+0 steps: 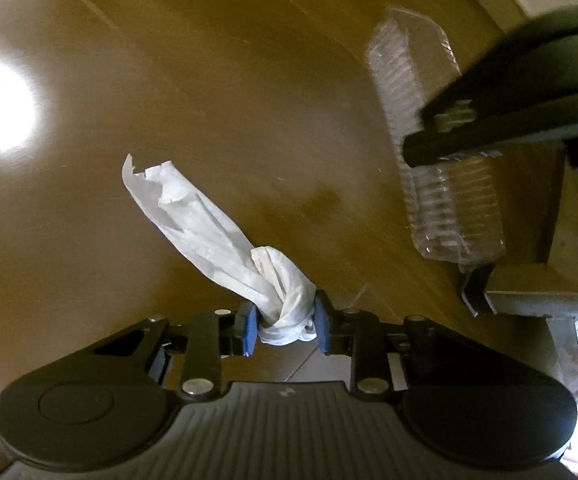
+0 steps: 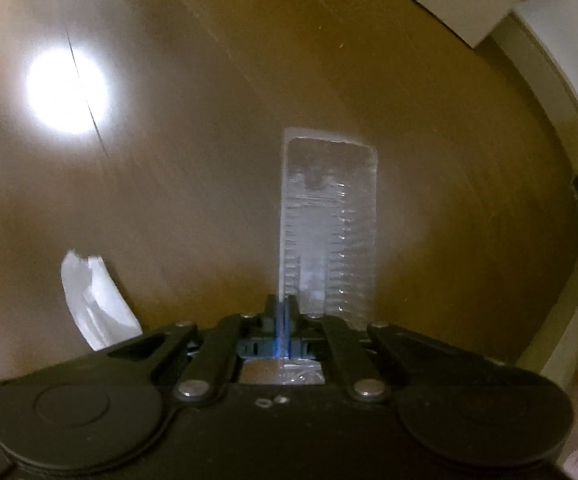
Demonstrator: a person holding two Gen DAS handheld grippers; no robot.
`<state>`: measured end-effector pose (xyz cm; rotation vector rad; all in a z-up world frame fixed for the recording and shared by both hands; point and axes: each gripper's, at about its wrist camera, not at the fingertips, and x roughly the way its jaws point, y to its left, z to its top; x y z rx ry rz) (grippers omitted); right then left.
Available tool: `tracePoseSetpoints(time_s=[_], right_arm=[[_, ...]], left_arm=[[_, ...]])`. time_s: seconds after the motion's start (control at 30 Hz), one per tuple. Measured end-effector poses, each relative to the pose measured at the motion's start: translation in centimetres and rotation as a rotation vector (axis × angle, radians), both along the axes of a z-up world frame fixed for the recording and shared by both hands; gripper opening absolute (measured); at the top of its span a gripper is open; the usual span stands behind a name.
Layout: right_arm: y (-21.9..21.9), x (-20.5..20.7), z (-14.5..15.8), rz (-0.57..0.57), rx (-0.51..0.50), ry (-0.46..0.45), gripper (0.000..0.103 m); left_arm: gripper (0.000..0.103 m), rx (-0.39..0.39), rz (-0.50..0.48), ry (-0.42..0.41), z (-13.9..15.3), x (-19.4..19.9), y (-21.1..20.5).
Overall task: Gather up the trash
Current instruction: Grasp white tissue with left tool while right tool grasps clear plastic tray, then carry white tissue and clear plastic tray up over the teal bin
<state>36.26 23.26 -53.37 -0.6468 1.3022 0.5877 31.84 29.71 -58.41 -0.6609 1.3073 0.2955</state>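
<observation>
Spanning both views, a glossy brown floor (image 1: 229, 80) lies below. Right gripper (image 2: 285, 312) is clamped on the edge of a clear ribbed plastic container (image 2: 329, 224), held off the floor. Left gripper (image 1: 285, 326) pinches the twisted end of a white crumpled tissue (image 1: 209, 232), which extends forward above the floor, near the container.

The left gripper (image 1: 285, 326) is pinching its blue pads (image 1: 249, 330) onto a held item, fingers pointing far. The right gripper (image 2: 284, 312) is hovering to its right, jaws pressing nearly together, also clamping something.
</observation>
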Motion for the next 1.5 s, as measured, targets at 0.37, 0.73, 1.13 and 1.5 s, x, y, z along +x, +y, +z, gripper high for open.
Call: tracePoseSetpoints(time_s=[0.37,0.73,1.13,1.5], right_arm=[[-0.9,-2.5,6.5,-0.092,0.012,0.095,0.001],[-2.0,-6.5,13.0,-0.043,0.022,0.156,0.000],[-6.1,-13.8,28.1,0.042,0.206,0.053,0.001],[-15.2,-18.5,44.0,0.020,0.379,-0.224,0.001]], left_arm=[[0.027,-0.067,0.066,0.000,4.2,-3.3,1.8],[0.027,-0.042,0.013,0.001,11.0,-5.8,2.3],[0.027,0.076,0.005,-0.161,24.2,-10.7,4.1],[0.027,0.239,-0.129,-0.502,43.0,-12.1,-1.5]])
